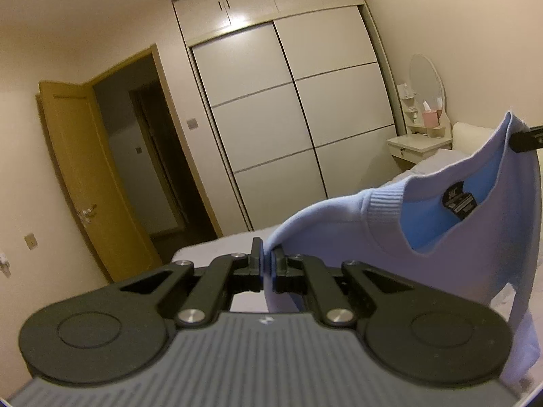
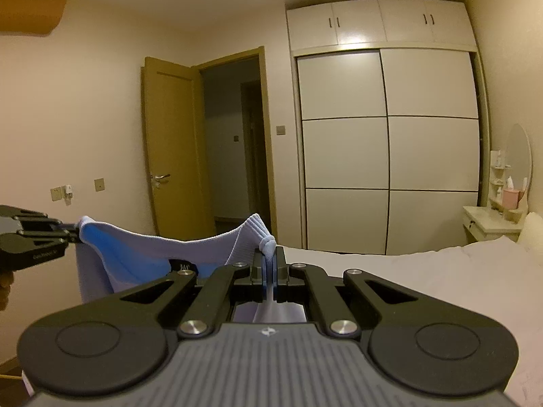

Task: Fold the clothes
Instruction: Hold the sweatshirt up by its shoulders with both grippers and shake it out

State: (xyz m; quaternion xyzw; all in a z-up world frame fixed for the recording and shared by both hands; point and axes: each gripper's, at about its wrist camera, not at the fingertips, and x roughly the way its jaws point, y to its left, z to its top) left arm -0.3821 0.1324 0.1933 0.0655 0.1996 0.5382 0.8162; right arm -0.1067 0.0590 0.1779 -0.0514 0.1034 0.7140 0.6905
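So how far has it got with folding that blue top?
Barely started. Done: the light blue sweatshirt is picked up. In hand: the left gripper and right gripper each pinch a shoulder, holding it spread in the air above the bed. Left: laying it down and every fold.

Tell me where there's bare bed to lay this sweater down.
The bed shows bare sheet from the right gripper across to the pillow and wardrobe. The left side is crowded: the sweater hangs stretched to the left gripper.
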